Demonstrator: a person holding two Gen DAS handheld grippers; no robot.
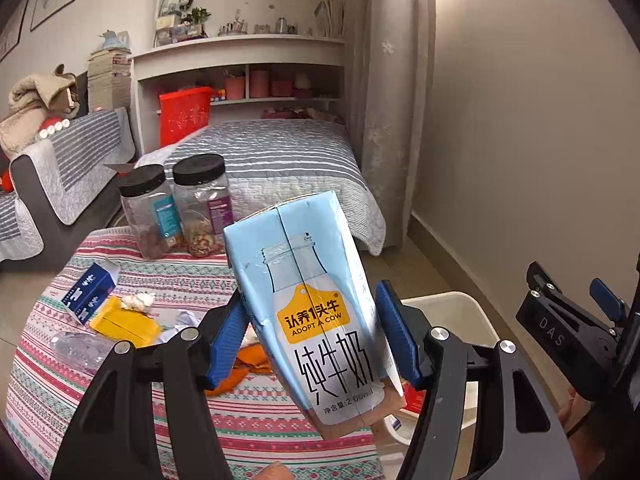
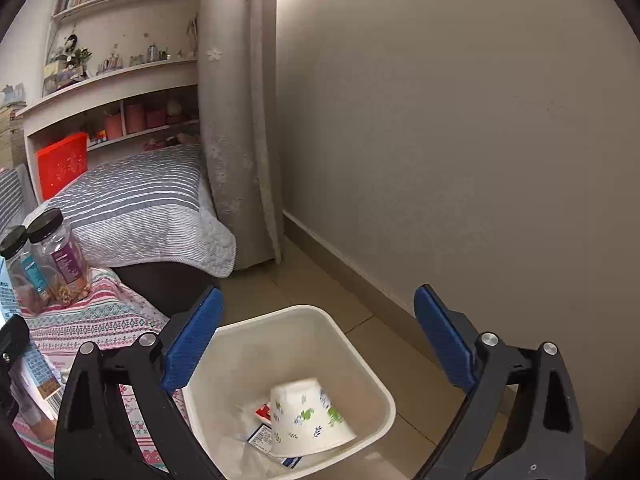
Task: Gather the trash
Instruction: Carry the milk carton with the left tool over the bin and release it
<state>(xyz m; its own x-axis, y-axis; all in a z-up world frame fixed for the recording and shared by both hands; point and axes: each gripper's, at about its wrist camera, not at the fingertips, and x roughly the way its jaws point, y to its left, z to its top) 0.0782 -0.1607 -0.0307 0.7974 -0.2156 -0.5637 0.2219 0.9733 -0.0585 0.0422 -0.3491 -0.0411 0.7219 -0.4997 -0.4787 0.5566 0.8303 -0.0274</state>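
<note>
My left gripper [image 1: 312,320] is shut on a pale blue milk carton [image 1: 296,248], held tilted above the edge of the patterned table [image 1: 60,400]. A white bin [image 2: 348,344] stands on the floor beside the table. Directly above it my right gripper [image 2: 318,304] stands open with nothing between its fingers. A printed paper cup [image 2: 308,416] lies upside down inside the bin on some wrappers. On the table lie a dark blue carton [image 1: 90,292], a yellow packet [image 1: 124,324], crumpled tissue [image 1: 138,302], a clear plastic bottle [image 1: 80,348] and orange peel [image 1: 240,368].
Two black-lidded jars [image 1: 152,212] [image 1: 204,204] of snacks stand at the table's far edge. A sofa with a striped grey cover [image 1: 272,160] is behind them. A bare wall [image 2: 460,160] and skirting run close along the right of the bin.
</note>
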